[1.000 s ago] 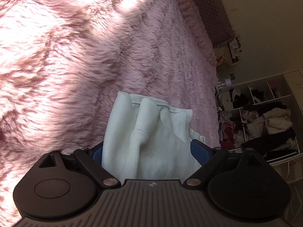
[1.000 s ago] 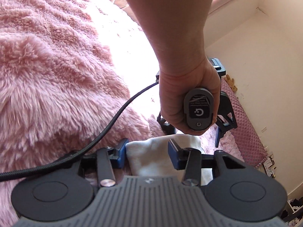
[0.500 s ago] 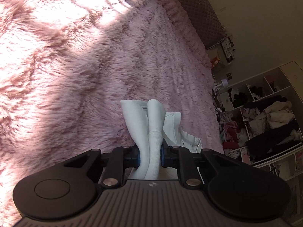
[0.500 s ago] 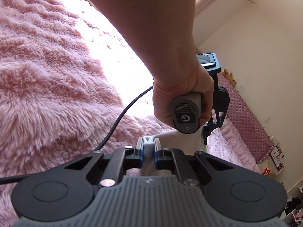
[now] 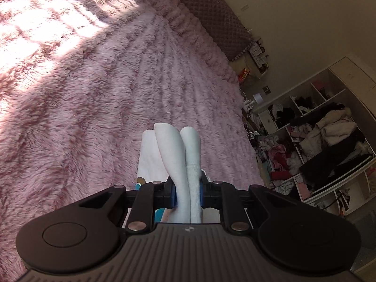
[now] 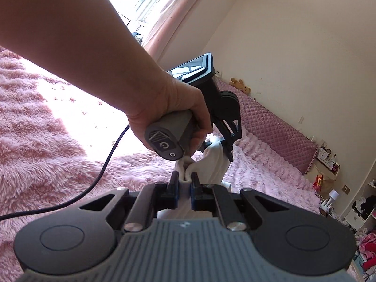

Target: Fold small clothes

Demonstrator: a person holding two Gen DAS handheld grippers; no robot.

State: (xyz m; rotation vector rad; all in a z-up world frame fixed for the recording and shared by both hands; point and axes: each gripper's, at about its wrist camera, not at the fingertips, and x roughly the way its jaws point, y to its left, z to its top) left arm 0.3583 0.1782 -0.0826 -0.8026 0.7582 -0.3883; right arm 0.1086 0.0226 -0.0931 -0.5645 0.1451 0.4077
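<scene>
White garment (image 5: 181,155): bunched into two rolled folds, lifted above the pink furry bedspread (image 5: 82,89), stretched between both tools. Left gripper (image 5: 187,193): fingers clenched on the folds, cloth rising toward 12 o'clock. Right gripper (image 6: 185,189): fingers clenched on another pinch of the same cloth. Left hand (image 6: 174,115): at 12 o'clock in the right view, gripping its grey handle. Black cable (image 6: 94,183): at 9 o'clock. Shelves of clothes (image 5: 324,145): at 3 o'clock.
</scene>
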